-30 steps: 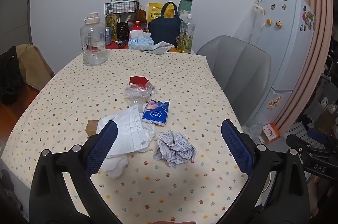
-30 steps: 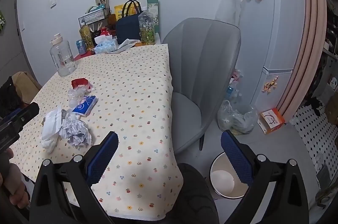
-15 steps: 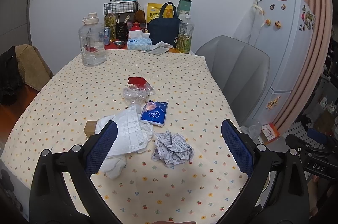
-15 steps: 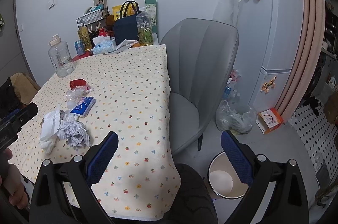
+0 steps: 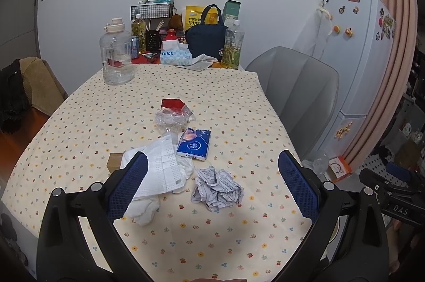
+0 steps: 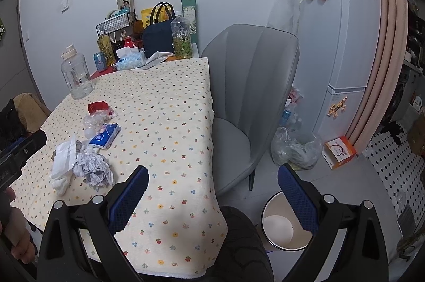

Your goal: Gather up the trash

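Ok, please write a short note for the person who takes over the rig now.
Left gripper: open, empty, over the table's near edge.
Right gripper: open, empty, over the table's right corner.
Trash in a cluster on the table: crumpled paper, face mask, tissue pack, plastic wrapper.
Bin on the floor, beside the chair.
Done: nothing.
Left: everything.

Tablecloth (image 5: 239, 106): cream, scattered small flowers in red, blue, yellow. Crumpled paper (image 5: 216, 187): white with grey print. Face mask (image 5: 164, 170): white, dotted grid. Tissue pack (image 5: 194, 144): blue (white logo oval). Wrapper (image 5: 172, 104): red, with clear plastic (image 5: 171, 120) beside it. Small box (image 5: 114, 162): tan. Gripper pads (image 5: 127, 185): blue on black frames. Chair (image 6: 252, 85): grey. Bin (image 6: 285, 228): white inside. Curtain (image 6: 390, 29): pink.
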Tool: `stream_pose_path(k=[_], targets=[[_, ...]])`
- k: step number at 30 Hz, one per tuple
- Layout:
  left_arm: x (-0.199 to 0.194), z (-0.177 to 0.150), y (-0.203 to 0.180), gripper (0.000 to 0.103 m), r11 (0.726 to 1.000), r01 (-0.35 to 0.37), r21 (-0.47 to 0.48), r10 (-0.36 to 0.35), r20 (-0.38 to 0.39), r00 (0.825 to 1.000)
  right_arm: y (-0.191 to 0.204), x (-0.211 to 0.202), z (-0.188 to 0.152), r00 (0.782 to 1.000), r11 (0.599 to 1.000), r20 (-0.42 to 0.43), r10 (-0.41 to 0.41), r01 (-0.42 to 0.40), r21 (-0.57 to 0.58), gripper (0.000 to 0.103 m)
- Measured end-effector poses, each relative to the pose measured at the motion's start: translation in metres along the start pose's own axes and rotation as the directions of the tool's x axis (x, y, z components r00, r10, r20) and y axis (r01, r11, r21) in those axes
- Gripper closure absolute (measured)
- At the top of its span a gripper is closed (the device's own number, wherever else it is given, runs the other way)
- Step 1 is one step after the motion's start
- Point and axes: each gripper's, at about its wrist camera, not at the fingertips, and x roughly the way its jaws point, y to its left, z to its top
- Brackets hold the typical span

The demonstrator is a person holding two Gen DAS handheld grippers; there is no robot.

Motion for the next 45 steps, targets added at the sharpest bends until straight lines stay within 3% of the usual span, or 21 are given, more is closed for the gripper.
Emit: stream_pose_path(k=[32, 45], targets=[[-0.009, 0.001, 0.003, 0.006, 1.0, 0.001, -0.006, -0.001, 0.02, 1.0, 0.004, -0.006, 0.001, 1.0, 1.0, 0.013, 0.006, -0.006, -0.004, 0.008], [0.0, -0.003, 0.024, 0.006, 0.999, -0.018, -0.046, 0.018, -0.007, 1.0, 0.024, 0.006, 0.006, 0.997, 0.996, 0.004, 0.08, -0.08, -0.041, 0.008]])
